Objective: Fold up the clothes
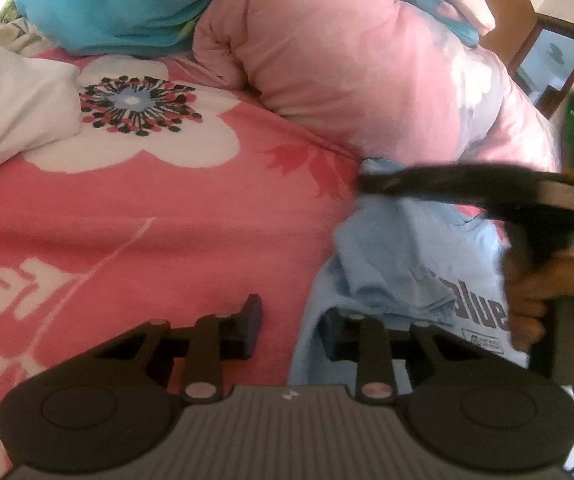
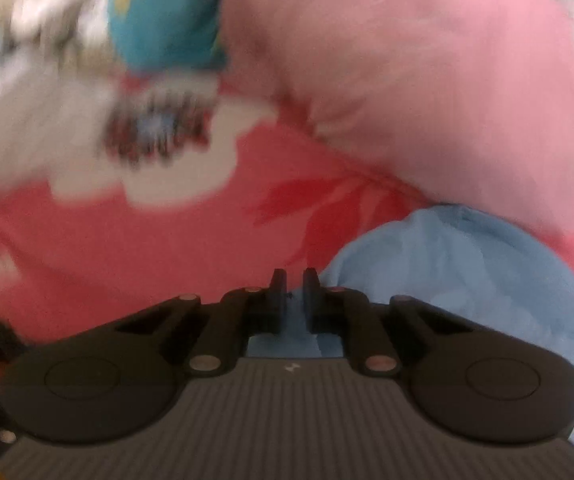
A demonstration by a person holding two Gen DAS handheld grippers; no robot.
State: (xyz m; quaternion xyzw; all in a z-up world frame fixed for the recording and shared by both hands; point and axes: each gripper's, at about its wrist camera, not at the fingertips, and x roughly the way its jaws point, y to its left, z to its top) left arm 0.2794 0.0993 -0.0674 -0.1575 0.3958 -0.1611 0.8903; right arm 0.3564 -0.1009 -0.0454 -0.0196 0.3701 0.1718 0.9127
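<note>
A light blue T-shirt [image 1: 407, 276] with dark lettering lies crumpled on the pink floral bedspread [image 1: 147, 232]. My left gripper [image 1: 293, 320] stands open at the shirt's left edge, its right finger over the fabric and its left finger over the bedspread. In the same view the right gripper [image 1: 371, 184], held by a hand [image 1: 547, 296], pinches a raised fold of the shirt. The right wrist view is blurred by motion. There the right gripper [image 2: 295, 292] is shut with light blue T-shirt [image 2: 447, 264] cloth between its fingers.
A bulky pink duvet [image 1: 347, 68] is heaped behind the shirt, with a turquoise pillow [image 1: 127, 4] at the back left. White cloth [image 1: 11, 104] lies at the left edge. A wooden door frame [image 1: 547, 48] shows at the far right.
</note>
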